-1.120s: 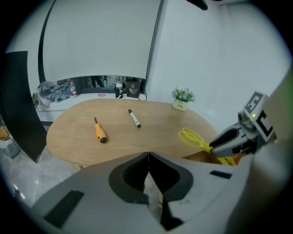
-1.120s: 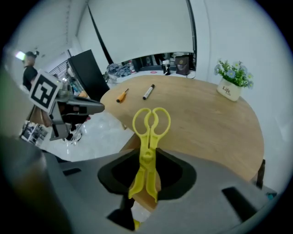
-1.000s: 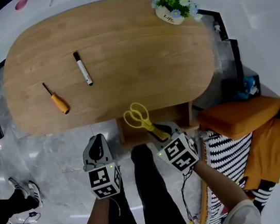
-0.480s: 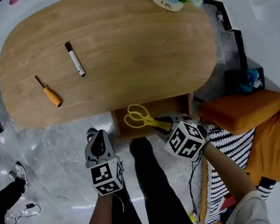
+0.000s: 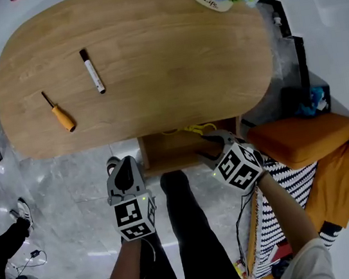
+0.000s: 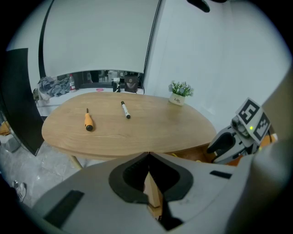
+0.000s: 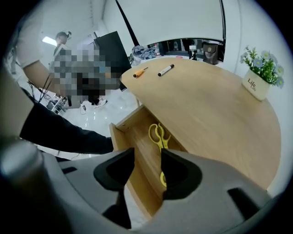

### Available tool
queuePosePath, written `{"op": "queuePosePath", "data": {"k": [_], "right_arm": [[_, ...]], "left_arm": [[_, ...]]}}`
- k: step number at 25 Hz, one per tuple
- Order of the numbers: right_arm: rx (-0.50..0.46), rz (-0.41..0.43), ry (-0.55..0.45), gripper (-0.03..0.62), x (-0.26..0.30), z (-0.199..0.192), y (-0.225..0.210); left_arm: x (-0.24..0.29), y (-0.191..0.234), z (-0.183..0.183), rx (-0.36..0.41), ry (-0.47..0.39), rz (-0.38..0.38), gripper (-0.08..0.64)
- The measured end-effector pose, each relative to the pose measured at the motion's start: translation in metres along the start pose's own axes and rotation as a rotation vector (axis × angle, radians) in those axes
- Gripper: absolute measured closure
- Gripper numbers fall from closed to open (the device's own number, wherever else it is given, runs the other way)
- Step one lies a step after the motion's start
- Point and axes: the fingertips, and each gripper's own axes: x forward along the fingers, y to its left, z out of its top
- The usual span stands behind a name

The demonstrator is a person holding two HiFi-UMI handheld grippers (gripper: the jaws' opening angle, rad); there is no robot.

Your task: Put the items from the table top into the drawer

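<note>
The right tongs [image 7: 147,156] have just been opened wide and hold nothing, so the scissors [image 7: 158,133] lie released in the drawer [image 7: 121,137] at the worktop's [image 5: 169,58] near edge. The left tongs [image 6: 149,157] are closed and empty. The screwdriver [image 5: 60,112] and marker [image 5: 91,71] lie far left.

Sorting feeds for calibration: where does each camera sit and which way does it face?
Head view: on the person's head, looking down at the table and open drawer; forearms, legs, left gripper and right gripper show.
Left gripper view: on that gripper, facing across the table; its shut jaws show.
Right gripper view: on that gripper, looking into the drawer at the scissors; its jaws, just opening, hold nothing.
Shared: all see the marker and screwdriver.
</note>
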Motion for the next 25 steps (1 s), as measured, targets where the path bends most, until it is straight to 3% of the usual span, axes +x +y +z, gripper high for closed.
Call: {"op": "queuePosePath", "data": {"k": [4,8,16,21,25], "right_arm": [[0.051,-0.018,-0.046,0.426,-0.005,0.01,-0.002],[0.149,-0.054,-0.16,0.452,-0.013,0.038,-0.005],[0.349,-0.195,-0.342,0.597,-0.028,0.111,-0.025],[0.468,-0.22,-0.415,0.598,-0.024,0.151,-0.024],[0.473,-0.212,-0.411,0.598,-0.011,0.177,-0.014]], "left_arm": [[0.001,0.008,0.005,0.001,-0.005,0.005,0.551],[0.001,0.018,0.009,-0.001,-0.01,0.01,0.552],[-0.01,0.044,0.032,-0.034,-0.043,0.034,0.551],[-0.015,0.069,0.044,-0.06,-0.073,0.05,0.552],[-0.023,0.101,0.046,-0.092,-0.089,0.084,0.552]]}}
